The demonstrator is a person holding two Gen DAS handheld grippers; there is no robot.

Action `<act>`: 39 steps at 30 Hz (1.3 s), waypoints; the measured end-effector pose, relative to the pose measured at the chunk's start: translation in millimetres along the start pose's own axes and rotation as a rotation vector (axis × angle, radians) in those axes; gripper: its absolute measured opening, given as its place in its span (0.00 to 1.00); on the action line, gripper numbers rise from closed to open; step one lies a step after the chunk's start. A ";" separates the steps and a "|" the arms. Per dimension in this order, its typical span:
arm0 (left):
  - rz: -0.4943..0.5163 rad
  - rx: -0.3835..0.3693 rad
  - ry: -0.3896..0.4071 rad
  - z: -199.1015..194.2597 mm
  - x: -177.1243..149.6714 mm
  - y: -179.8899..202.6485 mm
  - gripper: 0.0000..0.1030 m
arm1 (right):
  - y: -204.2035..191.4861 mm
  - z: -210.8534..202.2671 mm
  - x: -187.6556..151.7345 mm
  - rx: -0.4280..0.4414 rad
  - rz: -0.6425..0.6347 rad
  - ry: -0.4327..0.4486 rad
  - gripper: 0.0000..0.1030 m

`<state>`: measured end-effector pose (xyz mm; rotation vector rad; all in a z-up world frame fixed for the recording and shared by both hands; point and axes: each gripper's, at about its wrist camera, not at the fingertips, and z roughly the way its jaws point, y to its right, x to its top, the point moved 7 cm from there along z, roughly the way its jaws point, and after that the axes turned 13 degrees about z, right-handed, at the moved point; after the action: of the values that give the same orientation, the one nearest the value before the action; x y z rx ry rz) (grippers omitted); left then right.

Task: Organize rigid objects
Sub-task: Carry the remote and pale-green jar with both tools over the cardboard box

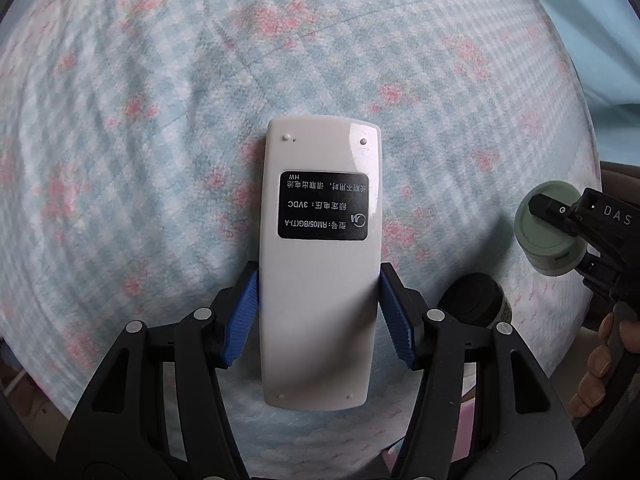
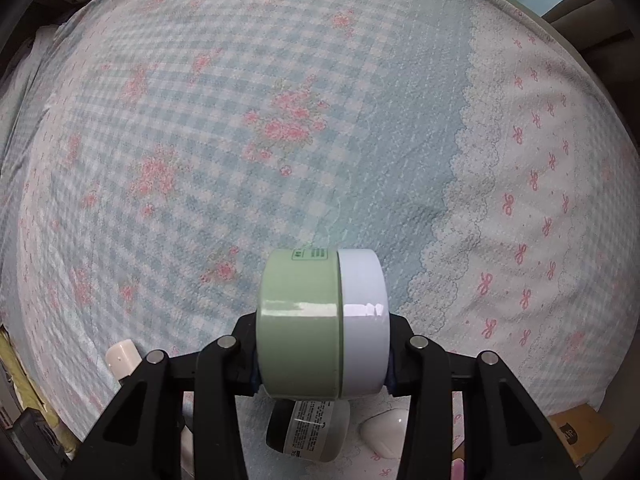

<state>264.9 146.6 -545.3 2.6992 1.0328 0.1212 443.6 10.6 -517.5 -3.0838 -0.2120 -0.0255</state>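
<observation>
Both hands were already loaded at this point. The left tool (image 1: 318, 312) had its blue pads (image 1: 240, 320) clamped on the long sides of a white remote (image 1: 320, 264), label side facing the camera, its long axis running straight out along the fingers and off the bedsheet (image 1: 160, 100). The right tool (image 2: 322, 354) was closed about as tight as it gets on a green jar (image 2: 298, 328) with a white lid (image 2: 364, 320), squeezing it end to end so the jar lay sideways. From the left camera the jar sat off to the right, well apart from the remote. No bin or tray showed anywhere, so where these go was anyone's guess. A dark-capped bottle (image 2: 308, 432) lay half hidden under the right tool, plus a small white thing (image 2: 384, 432) I couldn't identify.
</observation>
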 end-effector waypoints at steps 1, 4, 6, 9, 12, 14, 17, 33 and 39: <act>0.003 -0.008 0.007 -4.8 2.6 0.2 0.53 | 1.2 -4.5 -1.1 0.004 0.001 0.005 0.38; 0.026 -0.026 0.034 -21.8 11.1 3.0 0.53 | 2.1 -20.6 -8.3 0.023 0.007 0.024 0.38; 0.045 -0.038 0.047 -31.5 16.1 6.4 0.53 | 4.5 -33.2 -14.3 0.034 0.008 0.036 0.38; 0.061 -0.052 0.063 -42.3 21.3 10.0 0.53 | 6.5 -47.9 -18.6 0.053 0.020 0.053 0.38; 0.060 -0.073 0.072 -52.6 18.5 12.9 0.53 | 11.7 -62.5 -18.2 0.072 0.030 0.066 0.38; 0.067 -0.086 0.078 -62.8 18.0 15.7 0.53 | 13.4 -75.7 -18.7 0.081 0.029 0.081 0.38; 0.105 -0.101 0.100 -75.9 9.6 30.6 0.53 | 9.0 -89.3 -16.5 0.102 0.034 0.110 0.38; 0.553 -0.181 0.279 -204.1 -46.1 168.5 0.53 | 124.7 -249.1 -91.3 0.227 0.217 0.336 0.38; 0.693 -0.227 0.295 -228.8 -96.8 227.0 0.53 | 208.1 -293.1 -141.2 0.207 0.322 0.410 0.38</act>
<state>301.6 -35.1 -264.4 2.7404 0.0804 0.7255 328.5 -229.6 -237.9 -2.7861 0.2797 -0.5732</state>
